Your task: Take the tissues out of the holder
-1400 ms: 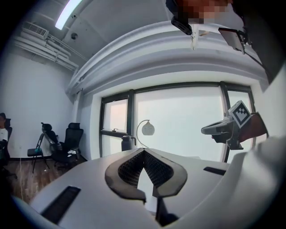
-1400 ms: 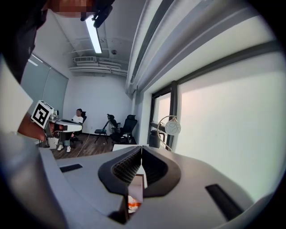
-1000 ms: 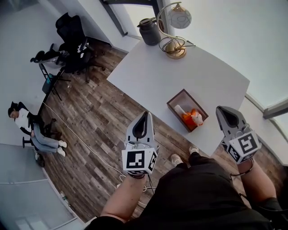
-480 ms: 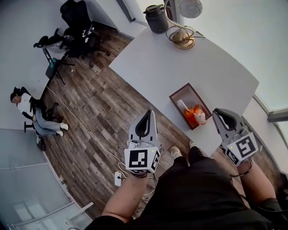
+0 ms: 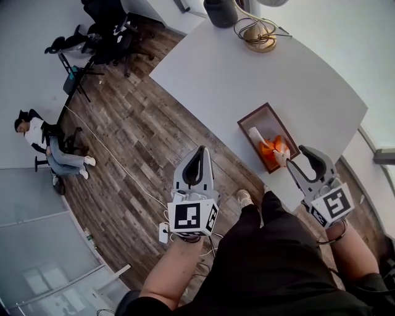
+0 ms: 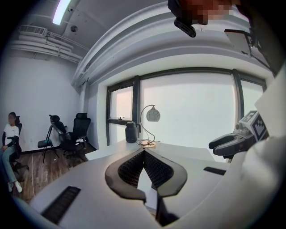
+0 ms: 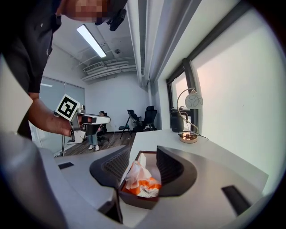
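Observation:
A brown wooden holder [image 5: 249,118] lies near the front edge of the white table [image 5: 216,74]. An orange-and-white tissue pack [image 5: 275,148] fills its near end, and one white tissue sticks up. My right gripper [image 5: 299,164] hovers just short of the holder's near end, its jaws opening. In the right gripper view, the tissue pack [image 7: 141,180] and holder [image 7: 137,199] sit in the gap of the gripper [image 7: 140,167], and the pads do not touch them. My left gripper [image 5: 199,159] is shut and empty over the wood floor, left of the table; its tips meet at the gripper [image 6: 143,150].
A gold lamp [image 5: 260,36] with a coiled cord and a dark jug [image 5: 220,11] stand at the table's far end. Black office chairs [image 5: 105,31] and a seated person [image 5: 43,148] are at the left. A cable with a power strip [image 5: 163,232] lies on the floor.
My right gripper has come closer to the holder's near end and its jaws have parted from shut. The left gripper has stayed shut over the floor.

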Demonstrator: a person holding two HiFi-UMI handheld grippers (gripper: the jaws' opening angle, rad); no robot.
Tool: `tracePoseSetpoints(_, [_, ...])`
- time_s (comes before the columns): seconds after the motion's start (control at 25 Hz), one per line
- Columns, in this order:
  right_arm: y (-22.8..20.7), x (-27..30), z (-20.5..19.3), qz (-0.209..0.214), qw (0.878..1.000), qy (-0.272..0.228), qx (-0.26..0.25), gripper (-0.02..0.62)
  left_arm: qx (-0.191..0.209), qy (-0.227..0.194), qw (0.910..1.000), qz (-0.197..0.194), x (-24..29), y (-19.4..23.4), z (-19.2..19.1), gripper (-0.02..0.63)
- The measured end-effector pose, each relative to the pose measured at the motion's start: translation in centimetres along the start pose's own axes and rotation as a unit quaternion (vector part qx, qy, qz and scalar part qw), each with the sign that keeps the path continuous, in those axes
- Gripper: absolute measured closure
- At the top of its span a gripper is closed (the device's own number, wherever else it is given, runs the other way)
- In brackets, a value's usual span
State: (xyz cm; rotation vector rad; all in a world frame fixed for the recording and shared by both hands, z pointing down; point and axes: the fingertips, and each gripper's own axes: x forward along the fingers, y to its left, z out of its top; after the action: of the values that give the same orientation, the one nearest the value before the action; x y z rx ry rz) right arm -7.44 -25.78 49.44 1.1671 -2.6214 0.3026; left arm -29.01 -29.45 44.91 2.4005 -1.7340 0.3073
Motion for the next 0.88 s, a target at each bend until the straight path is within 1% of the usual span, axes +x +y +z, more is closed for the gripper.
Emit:
tracePoseSetpoints(0.08, [0.2, 0.3, -0.6, -0.002, 1.000, 0.003, -0.004, 0.375, 0.005, 0.008, 0.9999, 0.003, 0.1, 0.2, -0.9, 0.601])
tracePoseSetpoints(0.2, [0.6, 0.8, -1.4, 0.007, 1.000, 0.011, -0.010, 0.325, 0.003, 0.019, 0.9998, 0.010, 0.2, 0.6, -2.0, 0.601])
tracePoseSetpoints(0.36, [1.5, 2.0, -3.0, 0.025, 0.999, 0.027, -0.018, 0.313, 0.006, 0.035, 0.9993, 0.013, 0.2, 1.1, -3.6, 0.601])
tracePoseSetpoints(0.48, [1.9, 2.8, -4.2, 0.029, 0.999, 0.035, -0.015, 0.313, 0.010, 0.045, 0.9989, 0.012, 0.4, 1.3, -4.6, 0.601])
tracePoseSetpoints(0.56, [1.6, 3.2, -4.8, 0.023, 0.999, 0.038, -0.015, 0.313, 0.009, 0.048, 0.9987, 0.013, 0.6, 1.4, -5.0, 0.601])
tracePoseSetpoints(0.72, [1.1, 4.3, -5.3, 0.005, 0.999, 0.029, -0.012, 0.313, 0.012, 0.056, 0.9983, 0.012, 1.2, 1.5, -5.7, 0.601])
tracePoseSetpoints(0.88, [0.7, 5.1, -6.7, -0.001, 0.999, 0.041, -0.002, 0.314, 0.013, 0.058, 0.9982, 0.009, 1.5, 1.7, -6.0, 0.601])
